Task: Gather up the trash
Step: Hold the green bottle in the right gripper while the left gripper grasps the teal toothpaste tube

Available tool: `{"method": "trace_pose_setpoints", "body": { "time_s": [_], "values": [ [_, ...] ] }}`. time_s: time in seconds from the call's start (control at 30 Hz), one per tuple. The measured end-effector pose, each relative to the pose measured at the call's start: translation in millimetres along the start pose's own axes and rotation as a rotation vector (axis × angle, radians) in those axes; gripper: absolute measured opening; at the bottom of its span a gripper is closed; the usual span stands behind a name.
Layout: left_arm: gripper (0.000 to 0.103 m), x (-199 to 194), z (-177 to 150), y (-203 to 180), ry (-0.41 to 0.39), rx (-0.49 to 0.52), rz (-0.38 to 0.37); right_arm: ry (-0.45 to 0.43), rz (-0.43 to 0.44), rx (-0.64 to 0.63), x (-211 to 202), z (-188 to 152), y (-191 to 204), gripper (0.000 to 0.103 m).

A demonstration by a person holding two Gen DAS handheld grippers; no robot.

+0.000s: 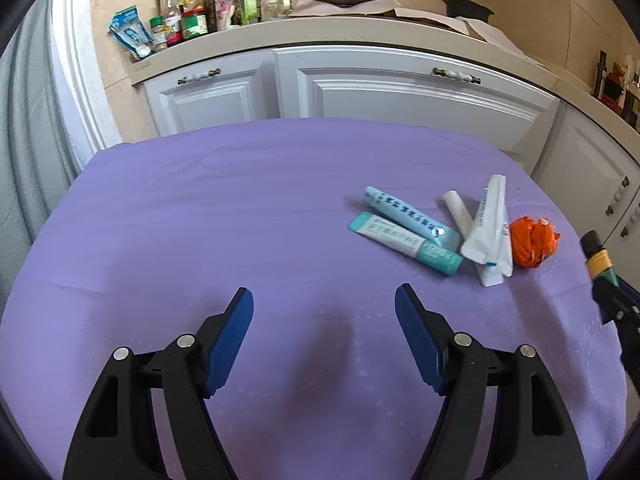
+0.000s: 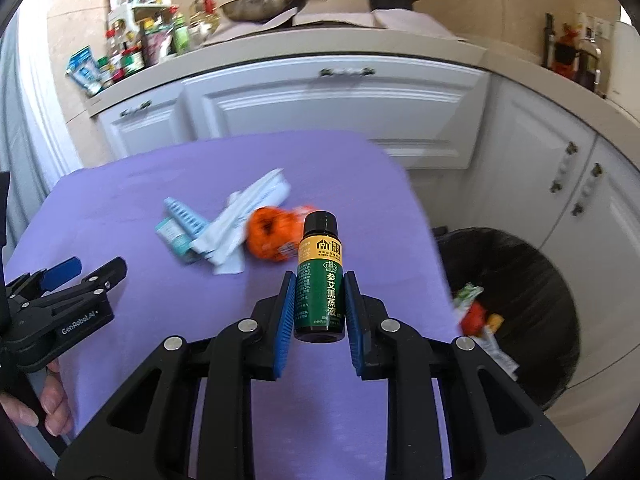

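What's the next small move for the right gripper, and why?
Probably swing the right gripper rightward over the black-lined bin and release. It is shut on the green bottle above the purple tablecloth, and the bin beside the table already holds trash.

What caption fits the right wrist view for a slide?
Right gripper holds a green bottle above the purple table, near the black bin.

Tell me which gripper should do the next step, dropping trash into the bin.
Right. The right gripper already clamps the green bottle, and the black-lined bin sits just off the table's right edge. The left gripper is open, holding nothing, farther from the bin.
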State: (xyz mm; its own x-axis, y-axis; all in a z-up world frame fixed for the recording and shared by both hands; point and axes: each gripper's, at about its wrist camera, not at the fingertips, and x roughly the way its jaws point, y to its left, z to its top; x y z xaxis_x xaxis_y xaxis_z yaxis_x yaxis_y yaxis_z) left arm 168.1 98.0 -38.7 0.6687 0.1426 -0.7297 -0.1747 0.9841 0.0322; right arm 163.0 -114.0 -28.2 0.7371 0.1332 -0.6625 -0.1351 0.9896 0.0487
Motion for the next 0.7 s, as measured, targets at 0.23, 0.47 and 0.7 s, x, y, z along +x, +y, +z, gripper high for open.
{"method": "trace_pose_setpoints", "body": {
  "time_s": [0.23,0.47,0.7],
  "values": [
    [0.071,8.6,12.0,-20.7,0.002,0.003,-0.007,-0.022,-0.04,0.062,5.4,6.5,-40.0,0.023],
    [0.071,19.9,26.8,-36.8,0.001,0.001,-0.01,-0.038,-0.04,0.077,10.2,10.3,-54.9,0.023],
    [0.073,43.9,29.6,-50.6,0.044,0.041,0.015,-0.032,-0.026,0.083,16.1,11.0,-58.4,0.023]
  ]
}}
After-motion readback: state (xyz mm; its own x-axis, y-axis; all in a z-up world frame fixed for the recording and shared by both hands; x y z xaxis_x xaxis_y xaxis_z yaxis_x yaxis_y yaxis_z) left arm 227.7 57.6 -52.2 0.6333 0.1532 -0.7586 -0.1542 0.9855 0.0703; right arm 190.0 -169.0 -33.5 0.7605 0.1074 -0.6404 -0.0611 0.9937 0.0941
